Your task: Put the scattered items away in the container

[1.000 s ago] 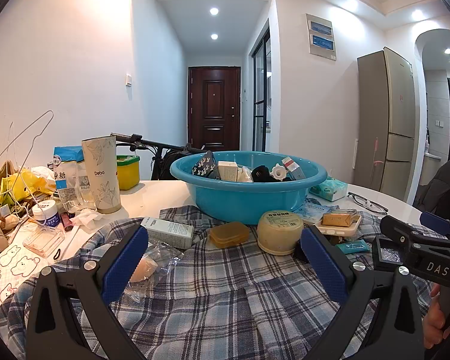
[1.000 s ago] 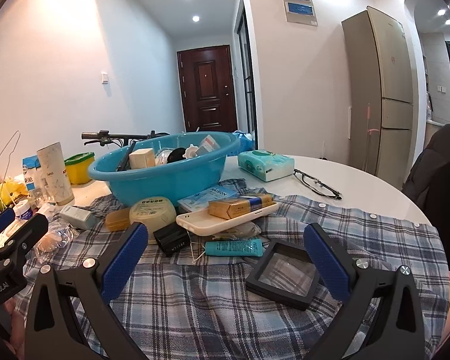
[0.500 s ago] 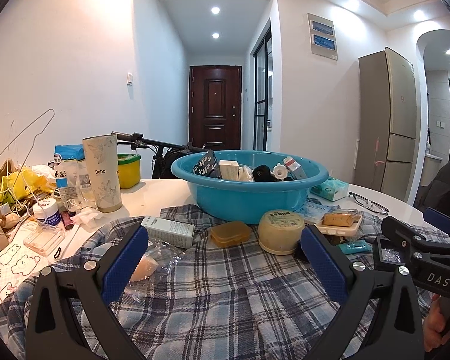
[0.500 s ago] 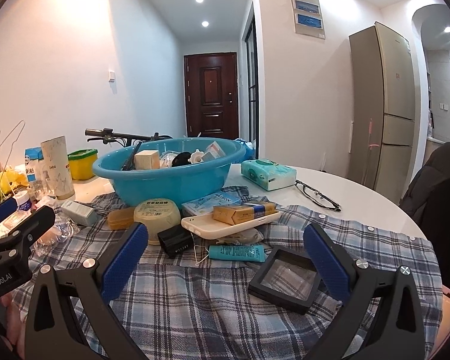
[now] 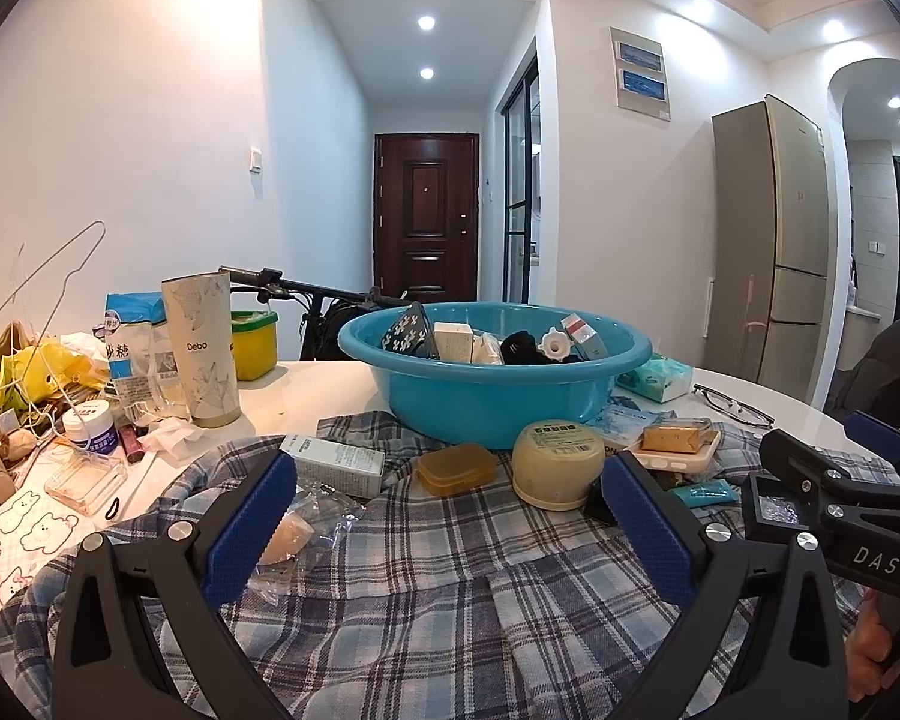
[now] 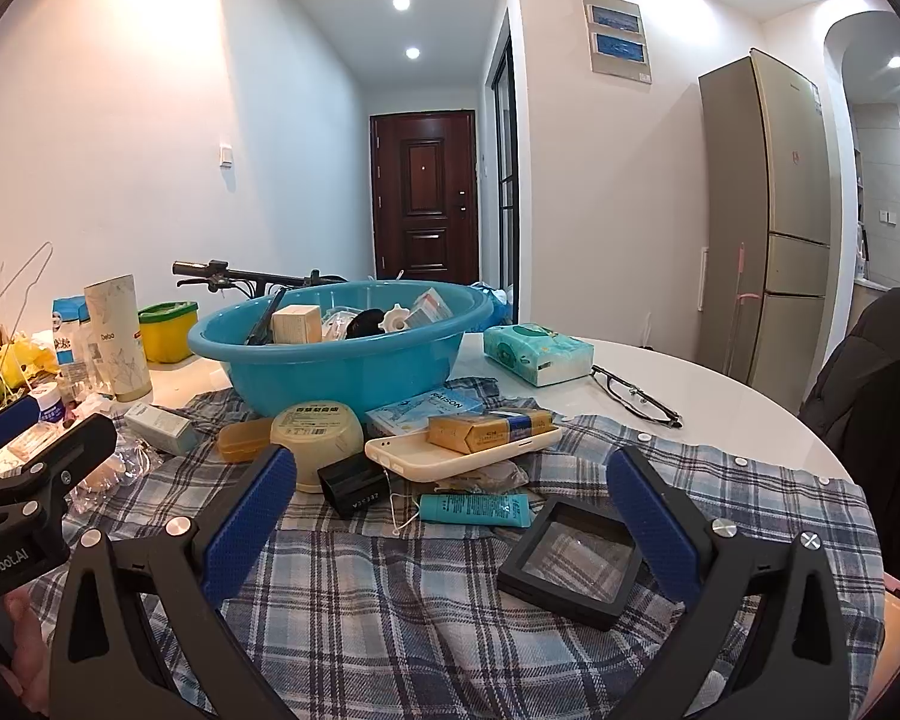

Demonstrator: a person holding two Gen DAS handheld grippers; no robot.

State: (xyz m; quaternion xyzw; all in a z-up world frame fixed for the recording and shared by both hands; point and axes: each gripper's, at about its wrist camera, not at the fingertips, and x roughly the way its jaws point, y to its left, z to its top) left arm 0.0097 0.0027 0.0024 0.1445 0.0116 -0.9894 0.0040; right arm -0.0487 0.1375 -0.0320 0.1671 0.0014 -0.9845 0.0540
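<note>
A blue basin (image 5: 492,402) (image 6: 342,372) holding several small items stands at the far side of a plaid cloth (image 5: 438,588). In front of it lie a cream round tub (image 5: 558,462) (image 6: 317,432), an amber case (image 5: 455,468), a white box (image 5: 336,462), a phone case carrying a gold pack (image 6: 468,447), a black block (image 6: 354,486), a teal tube (image 6: 474,507) and a black framed square (image 6: 576,561). My left gripper (image 5: 447,531) is open and empty above the cloth. My right gripper (image 6: 450,525) is open and empty, near the framed square.
A tall paper cup (image 5: 201,348), sugar bag (image 5: 127,354), yellow-green tub (image 5: 252,342), jar (image 5: 90,429) and clutter crowd the table's left. A tissue pack (image 6: 537,354) and glasses (image 6: 636,396) lie at the right. A crinkled plastic packet (image 5: 297,534) sits by my left finger.
Both grippers have drifted slightly; the right wrist view shifted a little toward the items. Both stay open and nothing has been taken hold of.
</note>
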